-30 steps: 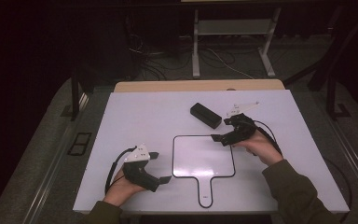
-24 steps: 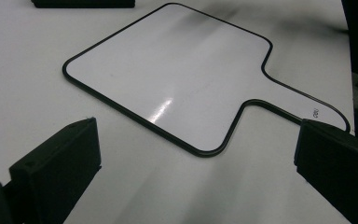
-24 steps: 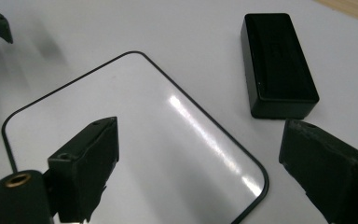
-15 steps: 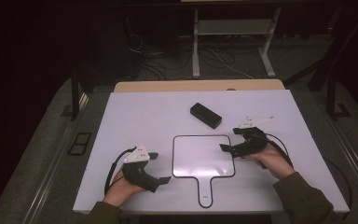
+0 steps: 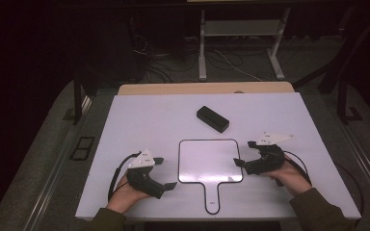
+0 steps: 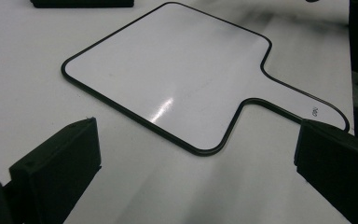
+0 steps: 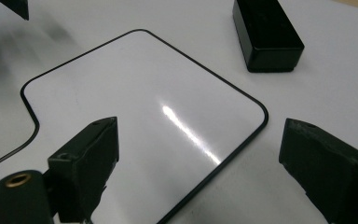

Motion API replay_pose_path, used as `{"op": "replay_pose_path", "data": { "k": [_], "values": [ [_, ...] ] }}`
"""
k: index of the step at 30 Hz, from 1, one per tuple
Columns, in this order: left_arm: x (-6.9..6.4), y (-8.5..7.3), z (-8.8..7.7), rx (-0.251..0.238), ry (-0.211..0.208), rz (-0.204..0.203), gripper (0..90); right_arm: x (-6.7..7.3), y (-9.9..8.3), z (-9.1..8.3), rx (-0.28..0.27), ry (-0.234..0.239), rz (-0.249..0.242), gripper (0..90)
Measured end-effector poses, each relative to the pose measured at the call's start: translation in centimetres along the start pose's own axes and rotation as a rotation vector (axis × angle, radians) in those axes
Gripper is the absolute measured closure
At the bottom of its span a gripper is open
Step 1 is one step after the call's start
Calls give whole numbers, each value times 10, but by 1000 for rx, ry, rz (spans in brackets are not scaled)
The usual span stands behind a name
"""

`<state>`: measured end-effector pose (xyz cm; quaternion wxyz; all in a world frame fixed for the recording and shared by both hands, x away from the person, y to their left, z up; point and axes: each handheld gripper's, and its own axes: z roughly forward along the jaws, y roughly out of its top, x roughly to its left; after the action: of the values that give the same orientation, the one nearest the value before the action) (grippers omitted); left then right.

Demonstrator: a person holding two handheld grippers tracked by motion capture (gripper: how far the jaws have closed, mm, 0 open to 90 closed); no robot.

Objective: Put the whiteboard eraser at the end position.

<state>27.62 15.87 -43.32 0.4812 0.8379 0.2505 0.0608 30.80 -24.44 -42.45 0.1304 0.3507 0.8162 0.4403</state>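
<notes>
A white paddle-shaped board (image 5: 210,161) with a black rim lies flat in the middle of the white table (image 5: 144,120), its handle (image 5: 212,197) pointing at the near edge. A black box (image 5: 212,119) sits just beyond it. My left gripper (image 5: 165,173) rests left of the board, open, with only bare table between its jaws (image 6: 196,135); the board (image 6: 168,74) lies ahead of it. My right gripper (image 5: 244,154) hovers open at the board's right edge. The board's corner (image 7: 177,116) lies below its spread jaws (image 7: 200,126), and the box (image 7: 266,35) is beyond.
A wooden strip (image 5: 202,88) borders the table's far edge. Behind it, on the dark floor, are cables and a metal stand (image 5: 241,38). Each gripper trails a black cable over the near table corners.
My right gripper has drawn back from beside the black box toward the near side, coming down at the board's right edge. The left gripper has stayed where it was.
</notes>
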Motion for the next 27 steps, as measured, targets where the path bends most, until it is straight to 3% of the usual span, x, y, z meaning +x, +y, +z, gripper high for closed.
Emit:
{"op": "replay_pose_path", "data": {
  "k": [10,16,27],
  "values": [
    [0,0,0,-1,1,-1,0,-1,-26,-15,-6,-13,31,108],
    [0,0,0,1,0,-1,0,2,-36,-22,7,-9,9,108],
    [0,-1,-1,6,2,3,0,3,-49,-38,8,-17,17,108]
  ]
}}
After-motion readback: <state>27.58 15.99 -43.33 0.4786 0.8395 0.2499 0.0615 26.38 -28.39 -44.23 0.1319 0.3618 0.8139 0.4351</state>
